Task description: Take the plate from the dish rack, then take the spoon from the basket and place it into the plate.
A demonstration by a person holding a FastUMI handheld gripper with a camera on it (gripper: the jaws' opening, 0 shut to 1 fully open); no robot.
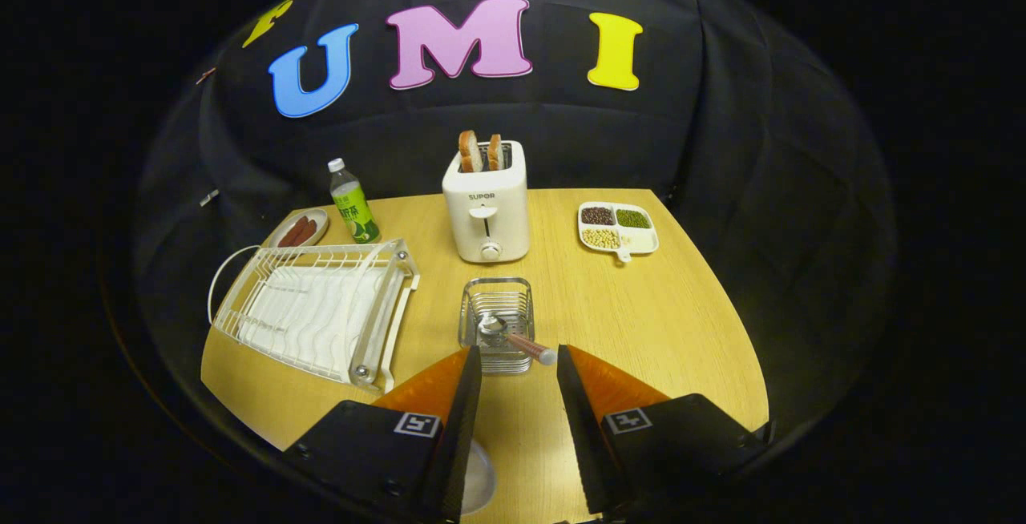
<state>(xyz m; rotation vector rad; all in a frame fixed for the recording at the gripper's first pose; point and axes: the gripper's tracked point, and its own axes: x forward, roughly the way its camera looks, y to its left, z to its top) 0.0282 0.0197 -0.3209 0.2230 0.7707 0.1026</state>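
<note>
white dish rack (317, 312), silver basket (497, 312)

The gripper (519, 364) shows at the bottom centre as two wedge-shaped fingers tapering forward to narrow tips, gap between them. Behind each sits a blocky black housing with a square black-and-white marker tag on its upper face (small screws dot the lower-left housing's edge).

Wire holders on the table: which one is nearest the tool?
The small wire basket with the spoon, just ahead of the open tool. The empty dish rack sits off to the side.
</note>
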